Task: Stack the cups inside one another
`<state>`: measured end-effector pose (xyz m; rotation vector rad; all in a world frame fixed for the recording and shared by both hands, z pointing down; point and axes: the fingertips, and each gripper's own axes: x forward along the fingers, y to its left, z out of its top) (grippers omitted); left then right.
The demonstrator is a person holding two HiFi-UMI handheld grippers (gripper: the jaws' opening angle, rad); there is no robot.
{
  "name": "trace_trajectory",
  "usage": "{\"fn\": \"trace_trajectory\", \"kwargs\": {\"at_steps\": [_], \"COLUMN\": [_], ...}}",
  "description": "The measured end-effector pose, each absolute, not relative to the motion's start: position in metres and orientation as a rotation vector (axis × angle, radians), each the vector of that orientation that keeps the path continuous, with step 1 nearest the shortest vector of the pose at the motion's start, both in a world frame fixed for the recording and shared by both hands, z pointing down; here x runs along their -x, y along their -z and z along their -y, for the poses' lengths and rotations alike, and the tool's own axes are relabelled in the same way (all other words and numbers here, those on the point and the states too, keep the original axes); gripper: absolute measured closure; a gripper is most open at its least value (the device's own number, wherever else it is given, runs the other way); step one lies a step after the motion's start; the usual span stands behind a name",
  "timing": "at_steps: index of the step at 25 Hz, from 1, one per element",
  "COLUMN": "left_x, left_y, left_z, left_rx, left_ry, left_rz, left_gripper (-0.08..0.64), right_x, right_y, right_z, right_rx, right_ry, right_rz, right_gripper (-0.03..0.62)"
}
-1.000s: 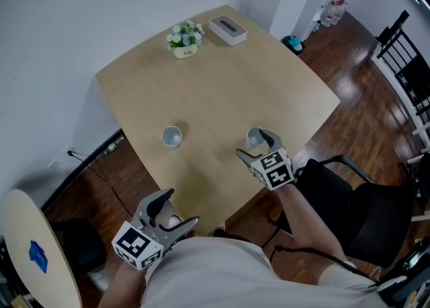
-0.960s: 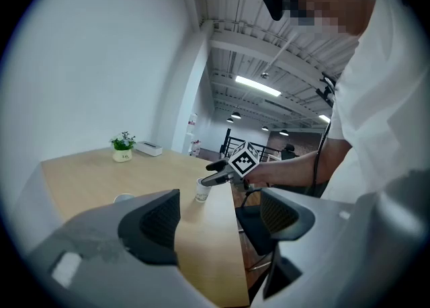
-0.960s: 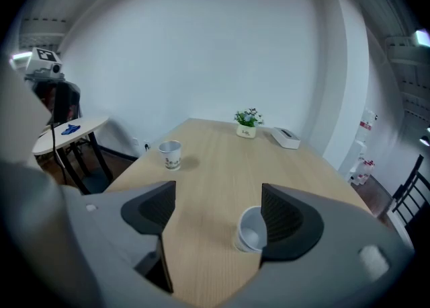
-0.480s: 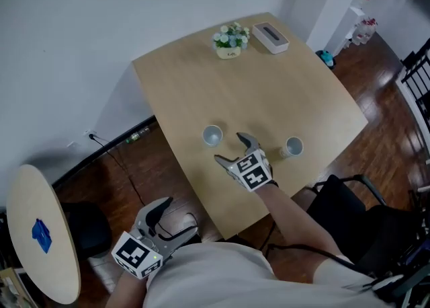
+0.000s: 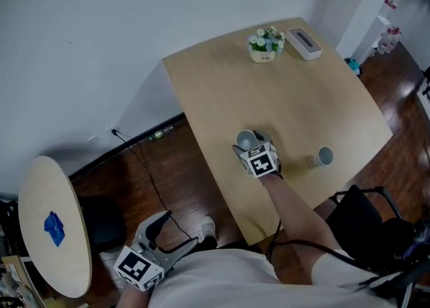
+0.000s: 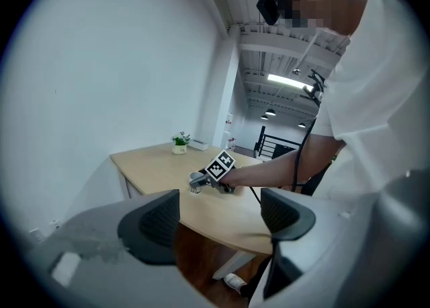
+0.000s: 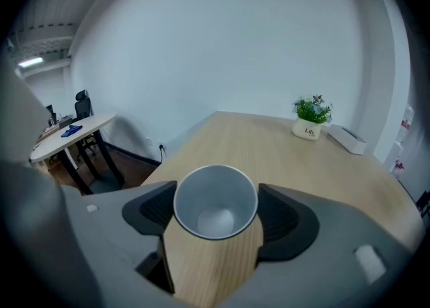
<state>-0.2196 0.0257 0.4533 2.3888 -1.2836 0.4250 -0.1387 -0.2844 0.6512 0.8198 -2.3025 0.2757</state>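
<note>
The right hand-held gripper point(image 5: 250, 145) reaches over the bench point(image 5: 302, 91) with its jaws spread to a cup's width, and a grey cup point(image 5: 246, 140) stands upright between them. In the right gripper view the pads point(image 7: 156, 207) press against both sides of this grey cup point(image 7: 215, 202), whose mouth faces up. A second cup point(image 5: 323, 157) stands well apart, near the bench's right edge. The left hand-held gripper point(image 5: 176, 231) hangs low beside the person's torso, off the bench; its jaws are wide apart with nothing between them. A small flower pot point(image 5: 266, 43) and a white box point(image 5: 304, 42) sit at the far corner.
</note>
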Motion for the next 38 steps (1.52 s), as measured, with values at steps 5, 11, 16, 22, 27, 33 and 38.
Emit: {"fn": "trace_trajectory", "kwargs": {"at_steps": [5, 11, 16, 22, 27, 33, 38], "left_x": [0.213, 0.164, 0.110, 0.058, 0.029, 0.009, 0.003], "left_y": [-0.452, -0.448, -0.445, -0.439, -0.441, -0.446, -0.451], "left_z": [-0.009, 0.022, 0.038, 0.045, 0.048, 0.049, 0.044], "left_rx": [-2.438, -2.560, -2.645, -2.700, -2.705, -2.674, -2.627], "left_ry": [-0.418, -0.392, -0.379, -0.363, -0.357, -0.373, -0.390], "left_rz": [1.204, 1.012, 0.848, 0.727, 0.706, 0.750, 0.824], "left_gripper": [0.166, 0.166, 0.166, 0.166, 0.166, 0.166, 0.166], "right_x": [0.126, 0.068, -0.003, -0.089, -0.141, -0.165, -0.170], "right_y": [-0.625, -0.583, -0.545, -0.525, -0.527, -0.548, -0.571], "right_z": [0.278, 0.270, 0.267, 0.265, 0.269, 0.280, 0.284], "right_rx": [-0.850, -0.915, -1.030, -1.167, -1.233, -1.221, -1.182], "right_ry": [-0.283, -0.254, -0.253, -0.264, -0.283, -0.314, -0.327], "right_rz": [2.329, 2.334, 2.317, 2.251, 2.217, 2.213, 2.226], "right_gripper": [0.221, 0.221, 0.222, 0.222, 0.222, 0.221, 0.221]}}
